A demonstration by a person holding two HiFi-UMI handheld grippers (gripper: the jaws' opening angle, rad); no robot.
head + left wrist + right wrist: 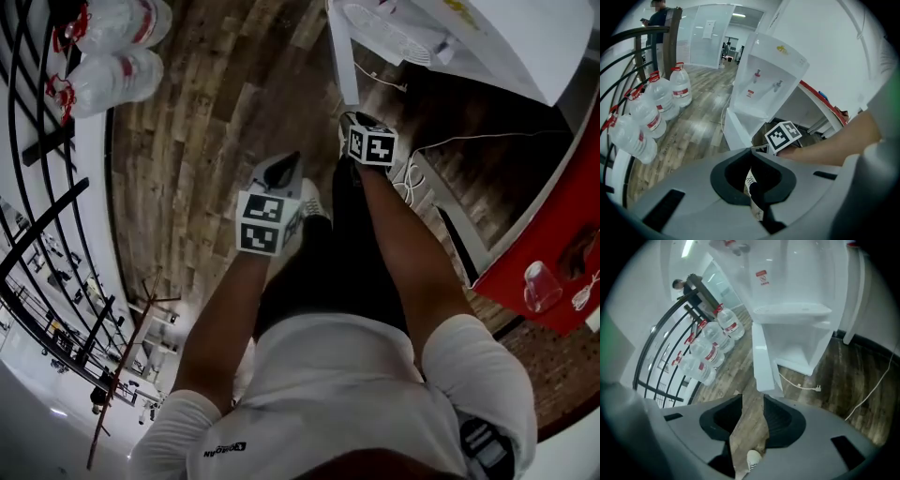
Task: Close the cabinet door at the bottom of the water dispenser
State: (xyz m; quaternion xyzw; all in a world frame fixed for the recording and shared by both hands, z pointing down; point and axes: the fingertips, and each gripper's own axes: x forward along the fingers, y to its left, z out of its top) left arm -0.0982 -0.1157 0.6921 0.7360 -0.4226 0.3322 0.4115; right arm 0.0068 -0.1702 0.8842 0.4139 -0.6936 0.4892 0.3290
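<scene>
1. the cabinet door (764, 362) stands open off the water dispenser's (787, 287) base; nothing is done.
2. my right gripper (752, 401) is empty, jaws apart, short of it; left gripper (750, 151) pinched together, empty.
3. pushing it closed remains.

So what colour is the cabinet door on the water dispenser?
The cabinet door is white, clearest in the right gripper view.

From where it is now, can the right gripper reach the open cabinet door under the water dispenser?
Probably yes. The right gripper has its jaws apart and empty, and the cabinet door stands open just ahead of them, with only wooden floor between.
</scene>
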